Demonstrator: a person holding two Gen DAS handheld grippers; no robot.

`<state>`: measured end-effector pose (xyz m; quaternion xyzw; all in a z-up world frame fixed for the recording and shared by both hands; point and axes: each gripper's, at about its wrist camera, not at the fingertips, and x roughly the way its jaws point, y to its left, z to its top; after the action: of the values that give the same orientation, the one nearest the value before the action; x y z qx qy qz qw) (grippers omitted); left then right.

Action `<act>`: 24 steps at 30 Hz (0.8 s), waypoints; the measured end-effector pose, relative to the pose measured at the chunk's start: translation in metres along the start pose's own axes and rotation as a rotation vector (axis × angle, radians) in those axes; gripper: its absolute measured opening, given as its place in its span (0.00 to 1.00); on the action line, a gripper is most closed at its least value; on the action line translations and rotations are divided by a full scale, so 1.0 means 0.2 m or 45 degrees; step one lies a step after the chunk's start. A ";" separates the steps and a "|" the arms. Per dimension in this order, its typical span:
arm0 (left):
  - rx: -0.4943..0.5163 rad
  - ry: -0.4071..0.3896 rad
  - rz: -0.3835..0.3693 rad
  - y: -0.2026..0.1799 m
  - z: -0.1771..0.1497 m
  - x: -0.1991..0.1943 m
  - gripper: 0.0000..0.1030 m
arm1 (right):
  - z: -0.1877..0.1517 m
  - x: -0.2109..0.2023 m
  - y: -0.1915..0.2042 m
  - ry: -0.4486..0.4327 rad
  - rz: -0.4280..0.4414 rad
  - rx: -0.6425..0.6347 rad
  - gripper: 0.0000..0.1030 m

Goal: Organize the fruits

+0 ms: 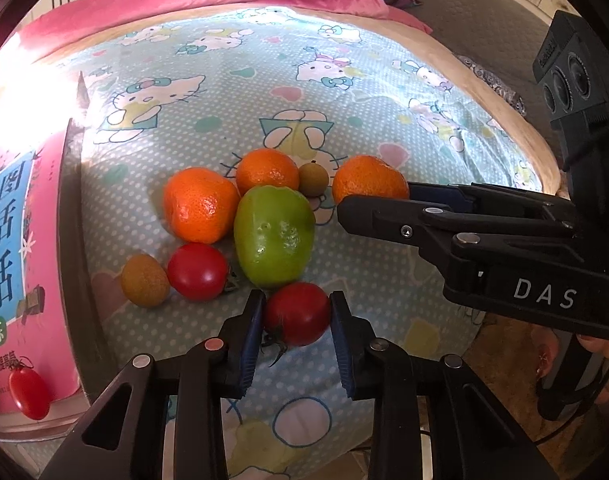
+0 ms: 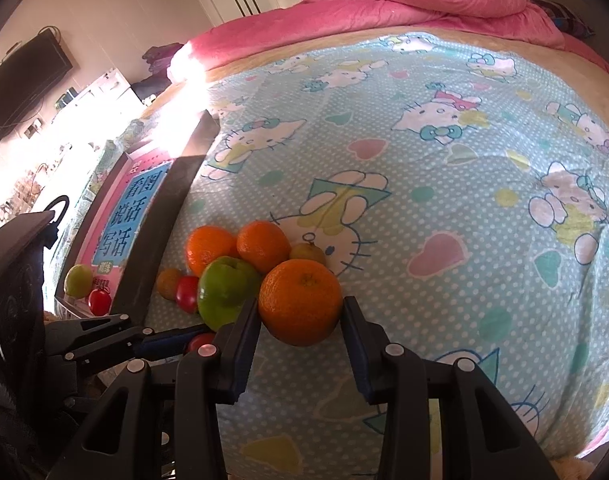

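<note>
**Both grippers closed on fruit**

Your left gripper has its blue pads pressed against a red tomato, which sits on the patterned sheet at the near edge of the fruit pile. Your right gripper is clamped on an orange at the pile's right side. Just beyond lie a green fruit, two more oranges, a second tomato and two small brown fruits. At your left a tray holds a pink book, a small tomato and a green fruit.
</note>
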<state>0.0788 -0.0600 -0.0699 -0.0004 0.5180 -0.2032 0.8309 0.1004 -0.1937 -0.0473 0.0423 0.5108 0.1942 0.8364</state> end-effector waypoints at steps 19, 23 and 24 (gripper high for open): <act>-0.123 -0.112 -0.020 0.14 -0.04 -0.24 0.32 | 0.01 -0.13 0.12 -0.196 0.057 -0.107 0.40; -0.133 -0.139 0.005 0.16 -0.04 -0.29 0.32 | 0.01 -0.16 0.18 -0.242 0.078 -0.160 0.40; -0.139 -0.142 0.006 0.17 -0.05 -0.30 0.32 | 0.01 -0.16 0.19 -0.249 0.088 -0.173 0.40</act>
<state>0.0597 -0.0066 -0.0303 -0.0558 0.4811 -0.1725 0.8577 0.0784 -0.1703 -0.0086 0.0217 0.4106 0.2522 0.8760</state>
